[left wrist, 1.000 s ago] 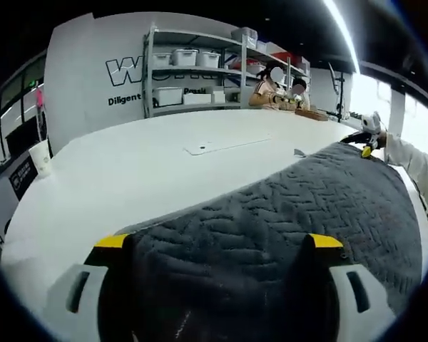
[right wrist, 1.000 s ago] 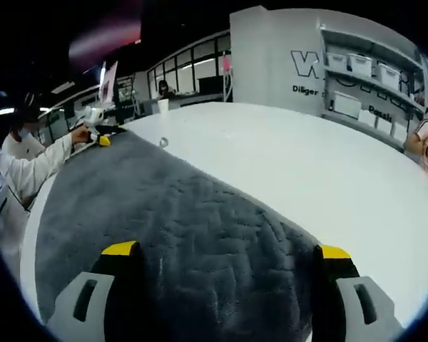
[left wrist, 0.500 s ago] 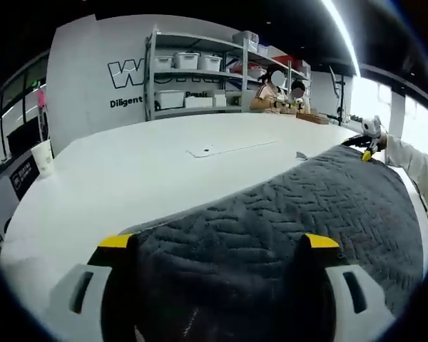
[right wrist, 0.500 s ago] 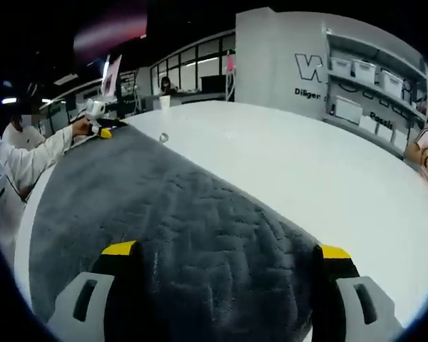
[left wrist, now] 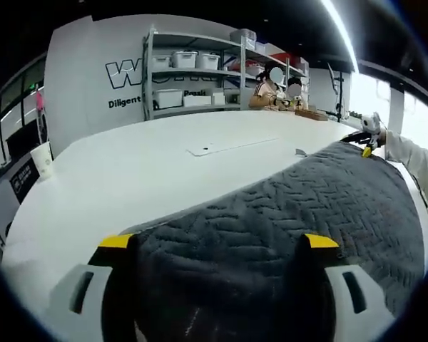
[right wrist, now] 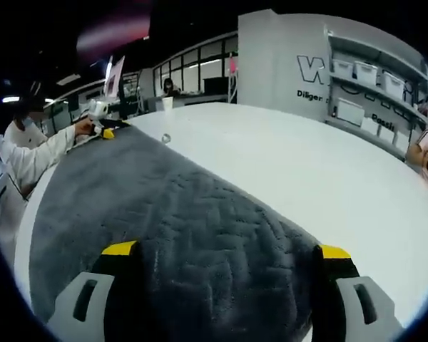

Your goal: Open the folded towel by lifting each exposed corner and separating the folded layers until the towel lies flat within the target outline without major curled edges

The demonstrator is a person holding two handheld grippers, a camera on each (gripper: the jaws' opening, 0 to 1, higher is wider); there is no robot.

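A dark grey quilted towel [left wrist: 307, 206] lies spread on the white table [left wrist: 128, 164]. My left gripper [left wrist: 217, 242] sits low at one corner, jaws wide apart and open, with towel cloth between them. At the far end of the same edge is my right gripper [left wrist: 366, 149], held by a hand in a white sleeve. In the right gripper view the towel [right wrist: 150, 206] runs away to the left. My right gripper [right wrist: 226, 249] is open too, its jaws straddling the cloth. The left gripper [right wrist: 105, 132] rests at the far corner.
Bare white table [right wrist: 307, 164] stretches beyond the towel's edge. A flat white sheet [left wrist: 228, 147] and a small object [left wrist: 299, 152] lie near that edge. A paper cup [left wrist: 41, 157] stands at the table's left rim. Shelves with bins [left wrist: 192, 71] and seated people [left wrist: 278, 89] are behind.
Both views have shifted very slightly with the hands. The towel and both grippers keep their places and their jaw openings.
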